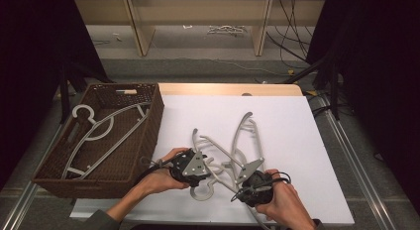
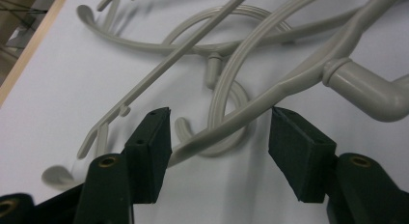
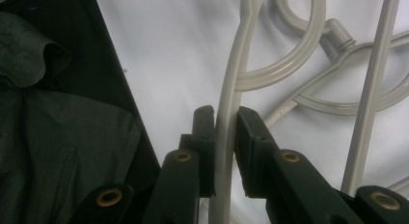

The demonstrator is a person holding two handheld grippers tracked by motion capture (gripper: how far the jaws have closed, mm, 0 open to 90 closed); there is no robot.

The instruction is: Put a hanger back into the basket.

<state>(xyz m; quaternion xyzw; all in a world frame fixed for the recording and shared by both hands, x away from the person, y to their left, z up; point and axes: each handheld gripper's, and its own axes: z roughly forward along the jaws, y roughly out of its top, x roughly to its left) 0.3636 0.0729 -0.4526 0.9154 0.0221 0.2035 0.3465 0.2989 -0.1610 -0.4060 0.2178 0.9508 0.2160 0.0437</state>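
Hangers (image 1: 233, 155) tangled beside basket (image 1: 148, 141); right gripper (image 3: 225, 119) clamps one, left gripper (image 2: 219, 130) fingers apart.

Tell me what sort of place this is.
Most likely a lab or workshop bench set up for recording, not a home: a white board laid on the table, loose cables on the floor behind, and bare wooden shelving at the back.

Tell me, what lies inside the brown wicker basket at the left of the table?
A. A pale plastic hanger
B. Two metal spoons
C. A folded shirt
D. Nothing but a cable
A: a pale plastic hanger lies across the floor of the brown wicker basket.
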